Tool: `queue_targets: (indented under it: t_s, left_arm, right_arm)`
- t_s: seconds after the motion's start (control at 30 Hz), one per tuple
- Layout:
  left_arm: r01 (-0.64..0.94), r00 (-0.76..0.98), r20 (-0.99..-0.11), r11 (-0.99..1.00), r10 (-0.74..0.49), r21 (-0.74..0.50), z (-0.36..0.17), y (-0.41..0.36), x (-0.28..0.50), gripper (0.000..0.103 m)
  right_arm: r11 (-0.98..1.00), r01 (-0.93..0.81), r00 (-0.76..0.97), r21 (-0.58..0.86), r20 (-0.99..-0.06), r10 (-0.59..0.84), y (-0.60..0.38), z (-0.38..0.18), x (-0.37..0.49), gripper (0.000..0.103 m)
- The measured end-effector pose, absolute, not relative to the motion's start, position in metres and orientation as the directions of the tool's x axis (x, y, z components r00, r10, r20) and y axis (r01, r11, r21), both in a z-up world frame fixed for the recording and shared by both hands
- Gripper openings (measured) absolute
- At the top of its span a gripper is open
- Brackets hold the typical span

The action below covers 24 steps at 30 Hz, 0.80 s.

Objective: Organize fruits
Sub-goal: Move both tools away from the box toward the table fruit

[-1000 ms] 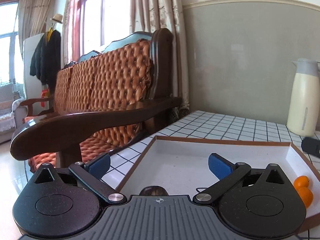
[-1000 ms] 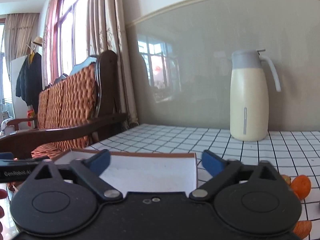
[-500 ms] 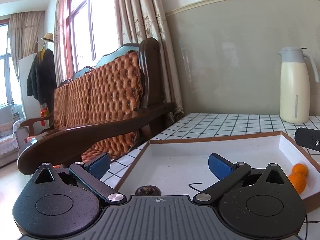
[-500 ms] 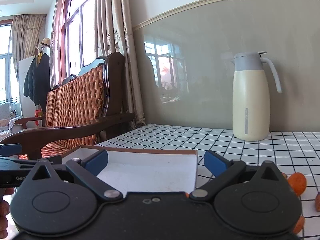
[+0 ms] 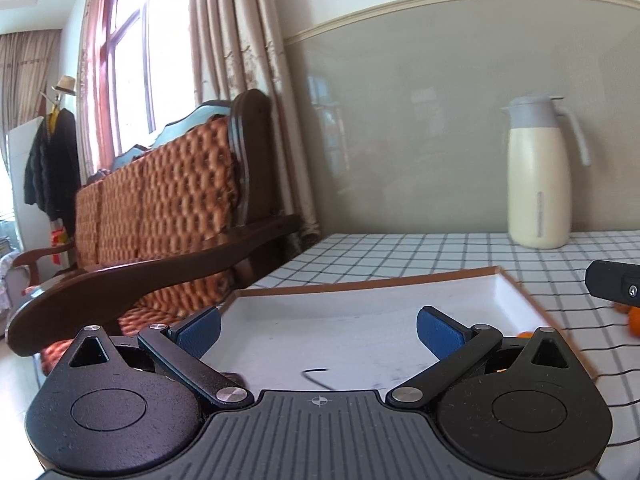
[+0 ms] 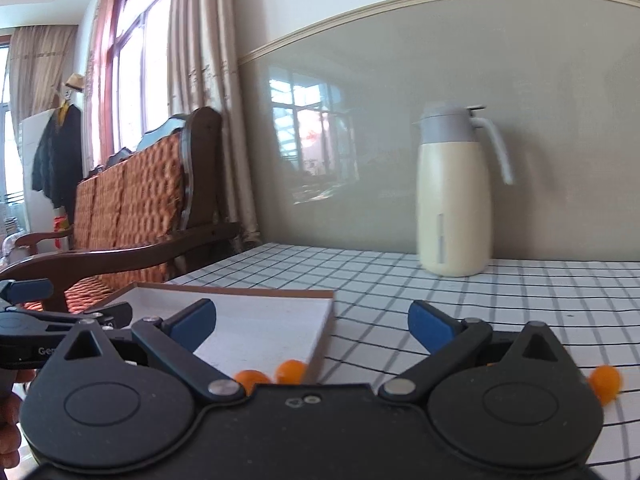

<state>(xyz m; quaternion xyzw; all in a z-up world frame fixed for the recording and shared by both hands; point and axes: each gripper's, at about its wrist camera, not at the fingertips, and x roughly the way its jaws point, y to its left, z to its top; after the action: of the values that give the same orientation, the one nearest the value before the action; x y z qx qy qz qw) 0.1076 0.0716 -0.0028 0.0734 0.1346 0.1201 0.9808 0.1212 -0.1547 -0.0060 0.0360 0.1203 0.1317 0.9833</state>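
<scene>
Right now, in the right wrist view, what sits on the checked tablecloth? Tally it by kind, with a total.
Small round orange fruits: 3 in view, two inside the tray and one loose on the cloth; more may be hidden behind the gripper
White shallow tray with brown rim: 1
Cream thermos jug with grey lid: 1
Total: 5

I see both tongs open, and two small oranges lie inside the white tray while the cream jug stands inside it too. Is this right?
Not quite. The cream jug stands on the checked tablecloth behind the white tray, not inside it, as the right wrist view shows. Both tongs are open, and two small oranges lie inside.
</scene>
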Motion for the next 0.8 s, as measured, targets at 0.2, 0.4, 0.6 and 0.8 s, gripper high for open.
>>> queue_targets:
  t_s: [0.2, 0.4, 0.6, 0.8]
  left_arm:
    - [-0.155, 0.948, -0.251, 0.973, 0.195, 0.171, -0.002, 0.043, 0.105, 0.103]
    - [-0.099, 0.955, -0.264, 0.983, 0.137, 0.152, -0.003, 0.017, 0.101, 0.103]
    - [-0.051, 0.958, -0.274, 0.991, 0.084, 0.126, -0.004, -0.005, 0.099, 0.103]
    - [0.019, 0.957, -0.289, 0.992, 0.017, 0.122, -0.009, -0.032, 0.097, 0.103]
  right_arm:
    - [0.974, -0.185, 0.946, 0.134, -0.243, 0.213, -0.187, -0.004, 0.116, 0.097]
    - [0.986, -0.112, 0.951, 0.124, -0.273, 0.143, -0.213, -0.006, 0.109, 0.097]
    - [0.993, -0.061, 0.949, 0.104, -0.301, 0.090, -0.232, -0.010, 0.101, 0.097]
    - [0.996, -0.012, 0.951, 0.089, -0.306, 0.039, -0.253, -0.012, 0.090, 0.097]
